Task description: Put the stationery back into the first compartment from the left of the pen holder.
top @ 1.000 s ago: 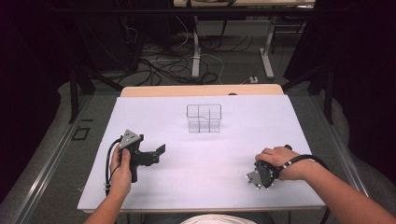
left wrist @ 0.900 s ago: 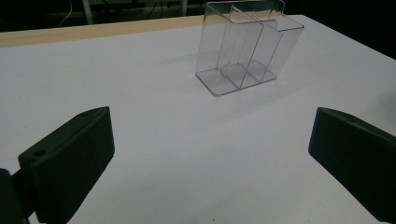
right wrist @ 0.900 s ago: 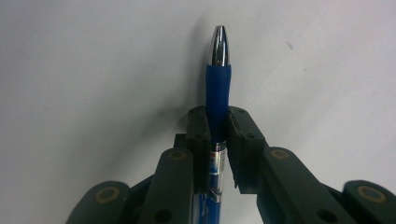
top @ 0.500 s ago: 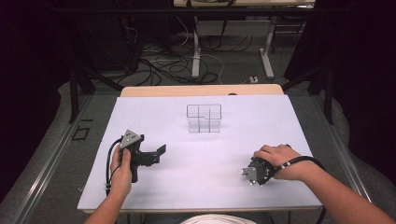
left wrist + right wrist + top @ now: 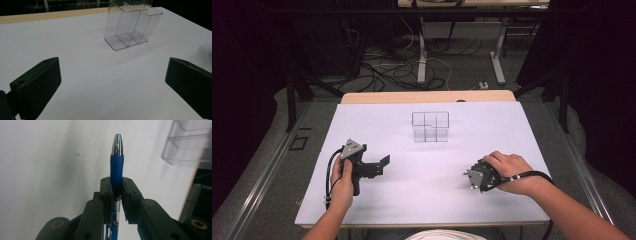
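High view first: there's a white table [image 5: 427, 200] with a light wood strip along its far edge. A clear plastic organizer [image 5: 430, 127] with a few compartments stands a bit back of the middle, nearer the far edge than the near one, and it's empty as far as I can see. The person's left hand [image 5: 343, 182] holds the left gripper [image 5: 383, 162] near the near-left part of the table, jaws pointing toward the middle and spread apart. The right hand [image 5: 507, 170] is over by the near-right corner area, wrapped around the right gripper [image 5: 473, 178] (from up here I can't tell what its jaws are doing, the hand covers most of it). A black cable loops off each wrist side. Both grippers sit well apart from the organizer.

Left gripper view: the two black jaws stand wide open at the bottom corners, nothing between them but bare white tabletop. The organizer [image 5: 132, 25] is straight ahead, toward the far edge, upright, with its dividers showing through the clear walls.

Right gripper view: here it's obvious, the jaws are clamped on a blue pen [image 5: 116, 167]. The blue rubber grip and silver tip stick out past the jaw ends, and the clear barrel runs back down between them. The view is rolled sideways, so a corner of the organizer [image 5: 190, 147] shows at the upper right edge.
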Demonstrator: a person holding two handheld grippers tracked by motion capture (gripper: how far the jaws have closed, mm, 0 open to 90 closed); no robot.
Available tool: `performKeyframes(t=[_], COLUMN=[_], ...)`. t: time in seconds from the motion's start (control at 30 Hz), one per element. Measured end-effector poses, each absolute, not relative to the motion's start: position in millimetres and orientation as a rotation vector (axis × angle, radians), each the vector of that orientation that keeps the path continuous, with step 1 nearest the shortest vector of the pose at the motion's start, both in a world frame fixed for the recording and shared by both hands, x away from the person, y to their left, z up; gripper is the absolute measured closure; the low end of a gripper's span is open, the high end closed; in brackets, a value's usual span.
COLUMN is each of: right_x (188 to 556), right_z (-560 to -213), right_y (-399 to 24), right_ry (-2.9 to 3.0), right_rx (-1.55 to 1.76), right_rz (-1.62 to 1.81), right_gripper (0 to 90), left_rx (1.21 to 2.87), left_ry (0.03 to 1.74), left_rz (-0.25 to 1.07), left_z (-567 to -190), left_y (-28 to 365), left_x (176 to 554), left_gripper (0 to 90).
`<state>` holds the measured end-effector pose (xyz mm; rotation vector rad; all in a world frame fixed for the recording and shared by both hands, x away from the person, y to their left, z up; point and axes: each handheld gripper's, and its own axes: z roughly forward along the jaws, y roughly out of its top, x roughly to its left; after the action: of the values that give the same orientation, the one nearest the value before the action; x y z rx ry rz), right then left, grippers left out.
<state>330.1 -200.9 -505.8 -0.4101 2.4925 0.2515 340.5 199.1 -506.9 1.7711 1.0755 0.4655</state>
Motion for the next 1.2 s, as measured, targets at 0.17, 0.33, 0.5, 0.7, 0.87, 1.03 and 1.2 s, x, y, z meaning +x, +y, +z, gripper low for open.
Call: performKeyframes(t=[0.17,0.33,0.5,0.7,0.87,1.03,1.2], right_x=[333,336,340,346,355,361,366], right_z=[-498,-488,-479,-464,-453,-447,-441], right_y=[-199,-201,-205,-214,-222,-229,-235], right_ry=[2.383,2.316,2.260,2.240,2.221,2.167,2.109], right_rx=[-0.285,-0.153,0.028,0.302,0.548,0.715,0.847], right_rz=[0.336,0.427,0.585,0.779,0.978,1.146,1.286], right_gripper=[79.6,79.5,79.5,79.5,79.6,79.6,79.6], left_rx=[1.772,1.773,1.769,1.766,1.771,1.773,1.760], left_ry=[1.076,1.071,1.076,1.077,1.073,1.074,1.070], left_rz=[0.464,0.471,0.461,0.461,0.463,0.458,0.455], left_z=[-507,-507,-507,-507,-506,-506,-506], left_y=[199,199,199,199,198,198,198], left_x=[340,341,341,341,341,341,341], left_gripper=[0.1,0.1,0.1,0.1,0.1,0.1,0.1])
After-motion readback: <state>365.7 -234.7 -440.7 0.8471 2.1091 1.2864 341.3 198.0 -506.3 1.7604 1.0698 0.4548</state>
